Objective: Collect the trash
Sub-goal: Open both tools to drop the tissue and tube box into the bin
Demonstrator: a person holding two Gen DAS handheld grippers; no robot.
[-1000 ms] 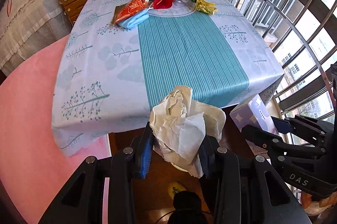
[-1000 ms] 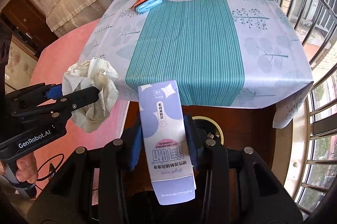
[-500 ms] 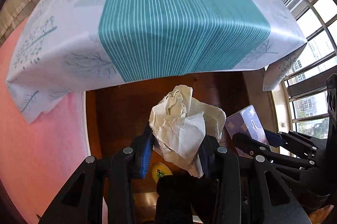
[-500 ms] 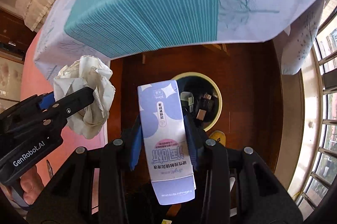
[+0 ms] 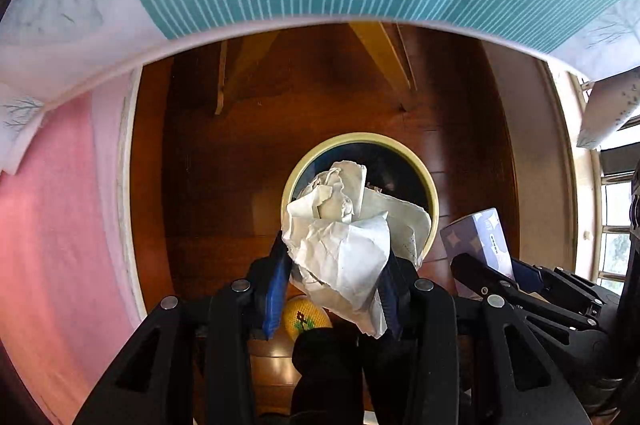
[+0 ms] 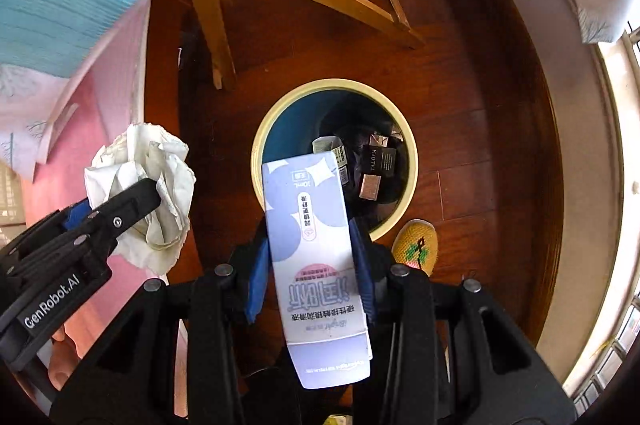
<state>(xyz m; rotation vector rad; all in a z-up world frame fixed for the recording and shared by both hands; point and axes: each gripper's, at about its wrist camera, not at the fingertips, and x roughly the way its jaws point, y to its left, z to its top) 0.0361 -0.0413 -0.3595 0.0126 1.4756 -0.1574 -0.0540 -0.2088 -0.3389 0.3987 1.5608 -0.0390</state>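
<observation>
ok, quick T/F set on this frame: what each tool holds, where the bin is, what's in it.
1. The left tool is shut on the crumpled paper. True.
2. The right tool is open and empty. False: it is shut on the lilac carton.
3. The bin stands on the wooden floor, below both tools. True.
4. The bin holds nothing. False: small dark packs already lie inside.
5. The crumpled paper has been dropped in the bin. False: it is clamped between the left tool's fingers.
</observation>
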